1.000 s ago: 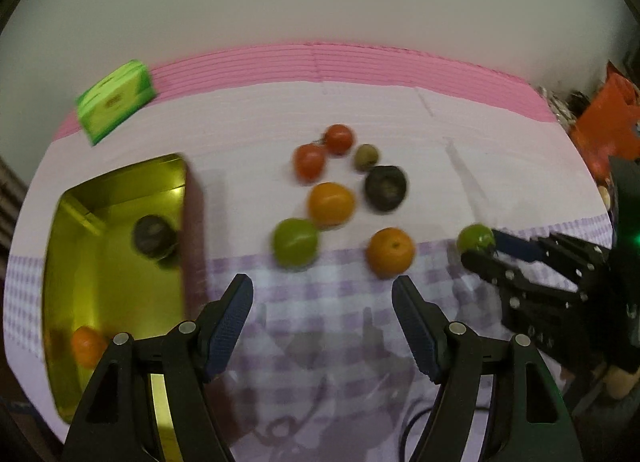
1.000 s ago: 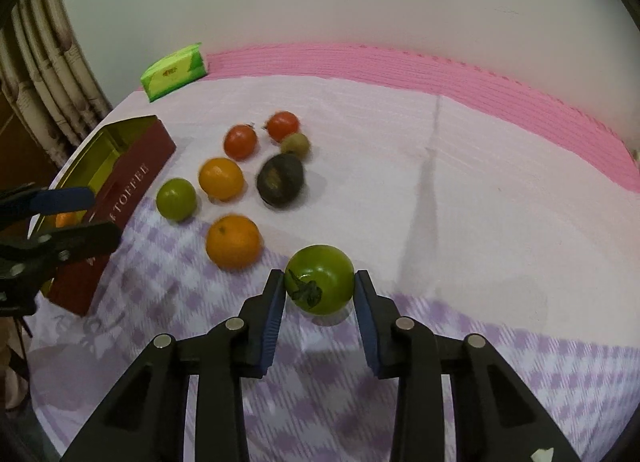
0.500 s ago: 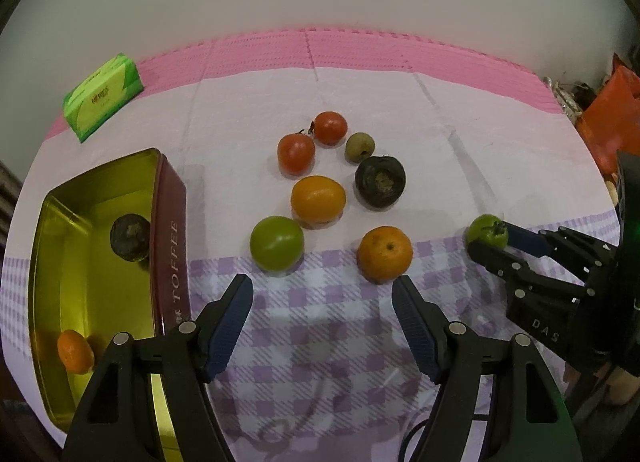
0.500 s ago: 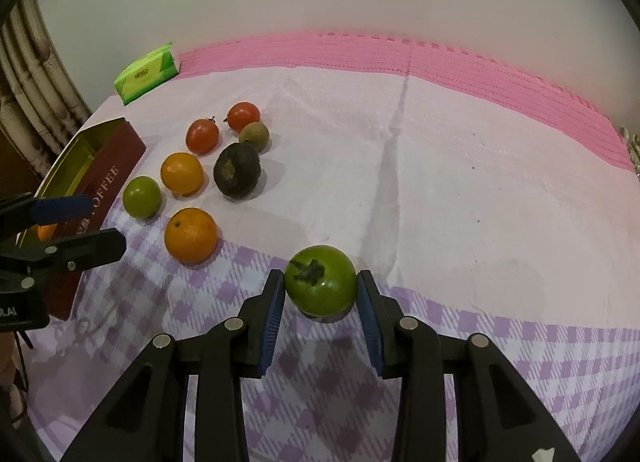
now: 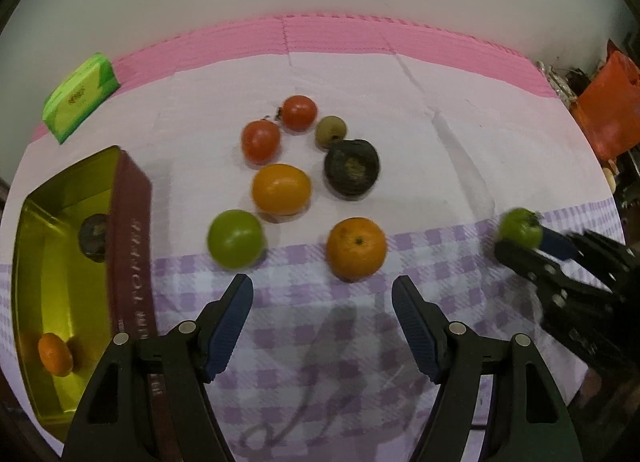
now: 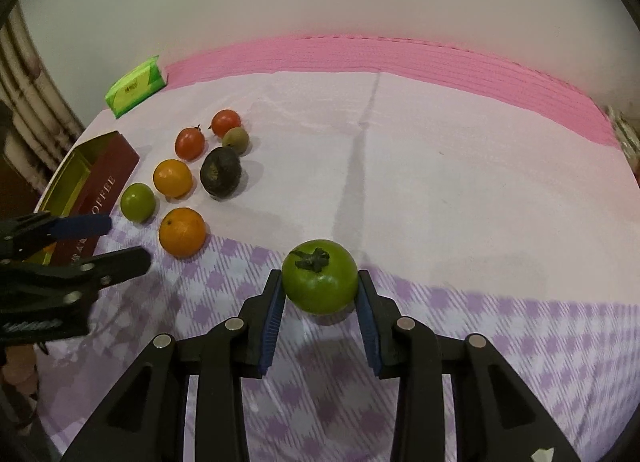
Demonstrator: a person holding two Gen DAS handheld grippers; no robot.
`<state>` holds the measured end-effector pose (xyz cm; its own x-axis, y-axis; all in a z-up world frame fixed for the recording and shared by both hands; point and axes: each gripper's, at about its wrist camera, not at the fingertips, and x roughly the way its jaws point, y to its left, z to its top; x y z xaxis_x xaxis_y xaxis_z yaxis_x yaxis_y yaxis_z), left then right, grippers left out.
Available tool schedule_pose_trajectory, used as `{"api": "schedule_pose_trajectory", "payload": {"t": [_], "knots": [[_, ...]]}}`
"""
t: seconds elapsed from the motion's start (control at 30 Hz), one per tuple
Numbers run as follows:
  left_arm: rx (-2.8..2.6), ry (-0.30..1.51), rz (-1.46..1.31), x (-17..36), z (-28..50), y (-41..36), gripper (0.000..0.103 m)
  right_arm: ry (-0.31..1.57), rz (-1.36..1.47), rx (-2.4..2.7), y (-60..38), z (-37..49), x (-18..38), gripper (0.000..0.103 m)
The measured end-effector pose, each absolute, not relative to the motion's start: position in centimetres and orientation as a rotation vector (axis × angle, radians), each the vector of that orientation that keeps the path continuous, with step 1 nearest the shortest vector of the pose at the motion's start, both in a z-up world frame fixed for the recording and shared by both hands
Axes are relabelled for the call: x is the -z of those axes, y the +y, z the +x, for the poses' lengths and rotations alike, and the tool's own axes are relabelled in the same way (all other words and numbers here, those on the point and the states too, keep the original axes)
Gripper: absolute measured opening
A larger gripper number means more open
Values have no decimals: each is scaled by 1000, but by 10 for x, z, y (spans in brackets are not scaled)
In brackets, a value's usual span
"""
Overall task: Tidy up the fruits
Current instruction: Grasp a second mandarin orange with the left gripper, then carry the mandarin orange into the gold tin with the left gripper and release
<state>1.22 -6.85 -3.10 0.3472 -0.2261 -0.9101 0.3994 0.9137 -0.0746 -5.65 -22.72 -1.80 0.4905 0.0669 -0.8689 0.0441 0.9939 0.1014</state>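
Holding the green tomato point(image 6: 319, 277) snugly, the right gripper point(image 6: 320, 298) should carry it gently to the tin point(image 6: 86, 165), left gripper point(image 5: 322, 326) wide open.

Right gripper point(image 6: 320, 294) clamped on green tomato point(image 6: 320, 276); left gripper point(image 5: 322, 306) jaws spread wide, empty

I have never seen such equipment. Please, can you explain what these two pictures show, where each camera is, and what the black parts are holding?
A person holds two hand tools, each ending in a two-finger claw with a camera looking along its fingers. One picture comes from the left claw, which is open and empty. The other comes from the right claw, closed on a green tomato. On the tablecloth lie loose fruits, such as an orange. The gold tin already contains two fruits.
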Motion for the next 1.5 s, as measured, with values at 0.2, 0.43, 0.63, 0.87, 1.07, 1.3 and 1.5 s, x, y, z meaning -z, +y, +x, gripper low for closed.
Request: {"api": "schedule_pose_trajectory", "payload": {"t": [0.2,0.43,0.63,0.87,1.07,1.3,1.5], "knots": [[410,1153,186,36,17,-89,68,1065,159,16,-238,-72,20,33],[391,1185,186,48,31,-100,51,1063,165,8,-238,-72,19,33],[399,1194,169,46,30,-97,36,1070,170,8,-239,-72,21,33],[384,1112,140,-8,8,-44,36,1074,152,16,-237,-72,25,33],[223,1099,91,-27,10,36,36,1065,128,27,-233,-72,23,33],[105,1170,91,-3,1,101,36,1057,104,34,-228,-73,19,33],[87,1229,76,17,-2,119,36,1044,91,33,-217,-74,13,33]]}}
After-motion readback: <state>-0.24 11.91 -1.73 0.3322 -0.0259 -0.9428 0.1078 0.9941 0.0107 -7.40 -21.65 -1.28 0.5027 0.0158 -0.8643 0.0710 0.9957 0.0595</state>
